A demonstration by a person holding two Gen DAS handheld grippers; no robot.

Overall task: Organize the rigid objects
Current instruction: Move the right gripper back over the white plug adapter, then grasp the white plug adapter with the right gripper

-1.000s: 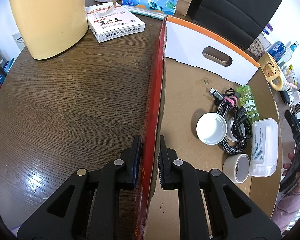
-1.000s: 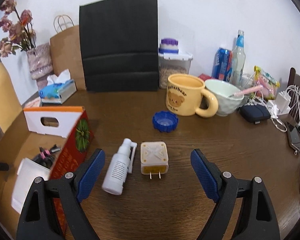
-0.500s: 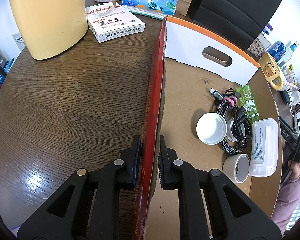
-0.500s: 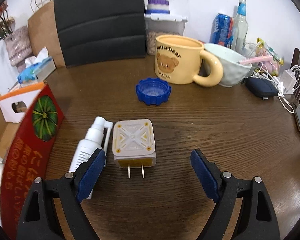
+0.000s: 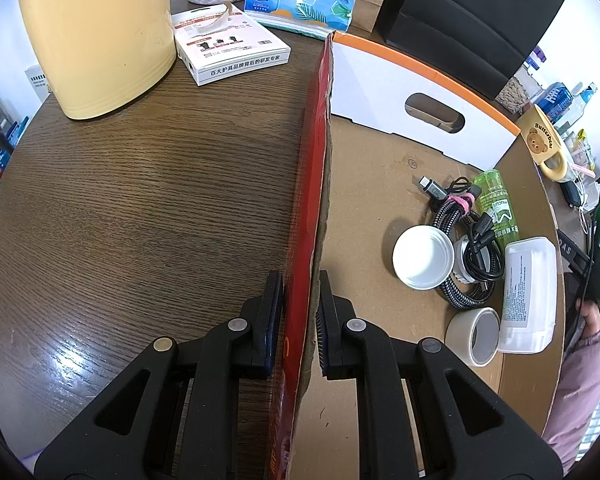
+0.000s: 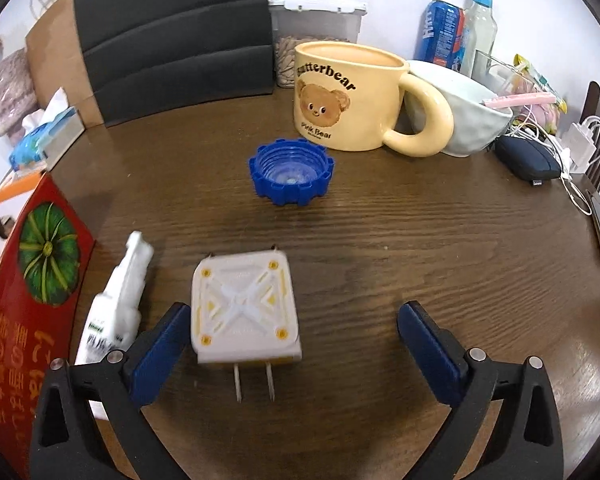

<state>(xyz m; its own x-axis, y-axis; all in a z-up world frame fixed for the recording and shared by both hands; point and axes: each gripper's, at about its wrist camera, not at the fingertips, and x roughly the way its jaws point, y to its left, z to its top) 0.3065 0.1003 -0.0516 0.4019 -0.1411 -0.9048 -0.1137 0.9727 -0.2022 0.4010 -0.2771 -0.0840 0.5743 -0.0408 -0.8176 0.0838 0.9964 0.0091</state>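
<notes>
Left hand-held gripper (image 5: 300, 320) on box wall (image 5: 314, 184) — cables (image 5: 466, 256) inside

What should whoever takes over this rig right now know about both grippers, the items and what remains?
Left gripper: shut on the box wall, steadying the cardboard box.
Right gripper: open, jaws have just widened, nothing gripped; plug adapter lies between them, nearer the left finger.
Done: white lid, cables, green bottle, tape roll and white case already in the box.
Left: adapter, spray bottle and blue cap on the table.
</notes>
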